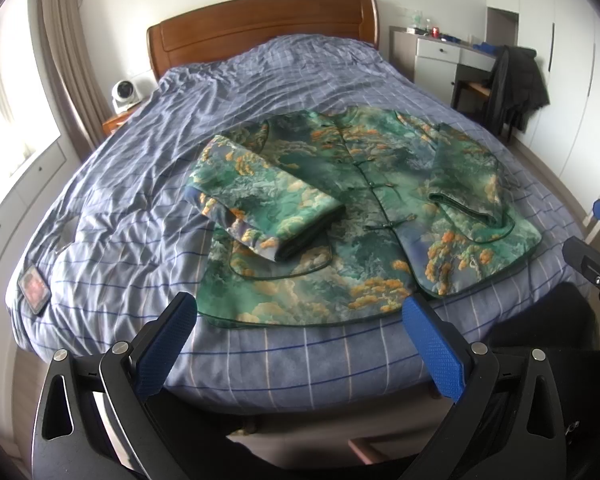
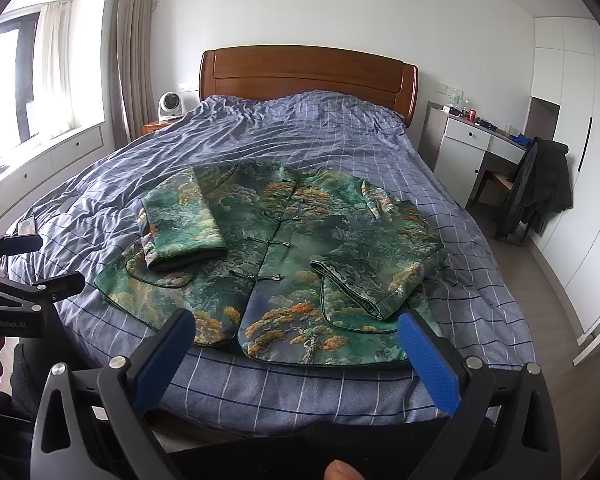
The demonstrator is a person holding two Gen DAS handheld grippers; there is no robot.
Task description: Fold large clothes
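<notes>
Folding the jacket (image 1: 340,216), which lies flat near the bed's (image 1: 260,360) near edge with both sleeves tucked in, calls for both wide-open grippers, left (image 1: 300,320) and right (image 2: 296,340), to pinch the hem corners and lift evenly toward the collar

A jacket (image 2: 284,256) lies flat on the near half of a bed (image 2: 300,144), front side up, its collar toward the far headboard (image 2: 306,76) and its hem near the bed's near edge. Both sleeves are folded inward across its front, one on the left (image 2: 180,228), one on the right (image 2: 376,276). A phone (image 1: 34,289) rests on the bed's near-left corner. Far left of the bed stands a fan (image 2: 170,106) on a nightstand; to the far right, a desk (image 2: 472,148), with a chair (image 2: 536,188) beside it.
</notes>
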